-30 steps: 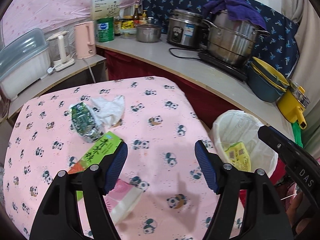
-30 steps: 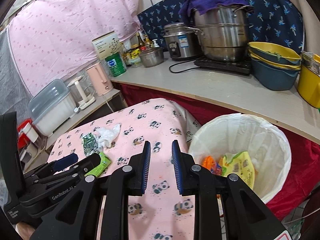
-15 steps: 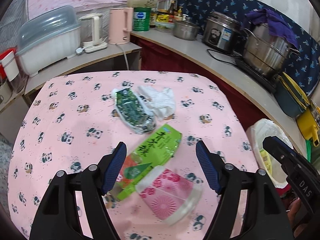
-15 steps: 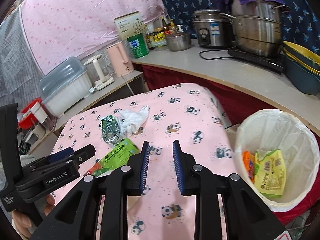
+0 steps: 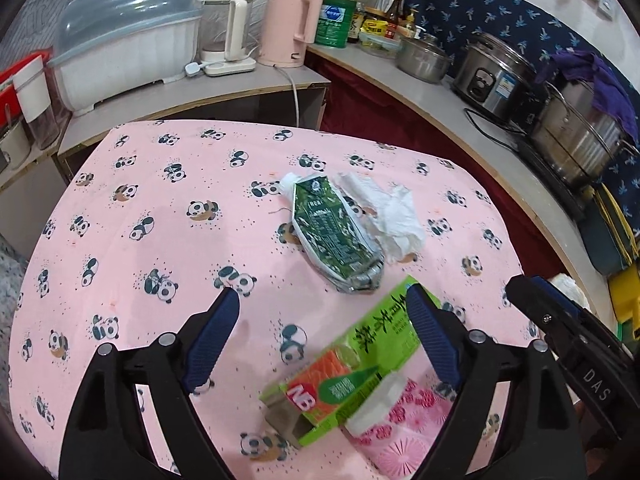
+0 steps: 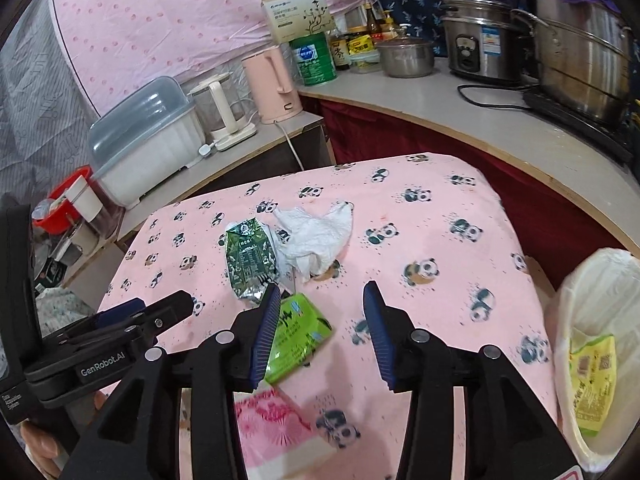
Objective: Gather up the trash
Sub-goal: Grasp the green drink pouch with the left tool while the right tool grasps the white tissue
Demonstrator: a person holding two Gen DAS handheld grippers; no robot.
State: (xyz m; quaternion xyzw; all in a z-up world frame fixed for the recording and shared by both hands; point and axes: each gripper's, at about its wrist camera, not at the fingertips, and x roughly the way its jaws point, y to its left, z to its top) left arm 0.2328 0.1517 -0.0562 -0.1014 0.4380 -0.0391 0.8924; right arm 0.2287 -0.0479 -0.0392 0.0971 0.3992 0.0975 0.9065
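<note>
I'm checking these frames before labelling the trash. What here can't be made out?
- Pink packet: left wrist view, partly under the green carton and cut by the left gripper's finger.
- Trash bin: right wrist view, cut by the frame edge; contents partly hidden.
- Carton print: too small to read.

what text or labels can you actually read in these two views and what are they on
"GenRobot.AI": side of the left gripper.
"DAS": side of the right gripper.
"NB": red patch on the green carton.
Too small or blurred: the carton's large Chinese characters, dark green pouch, green tin, white box, yellow wrapper.
</note>
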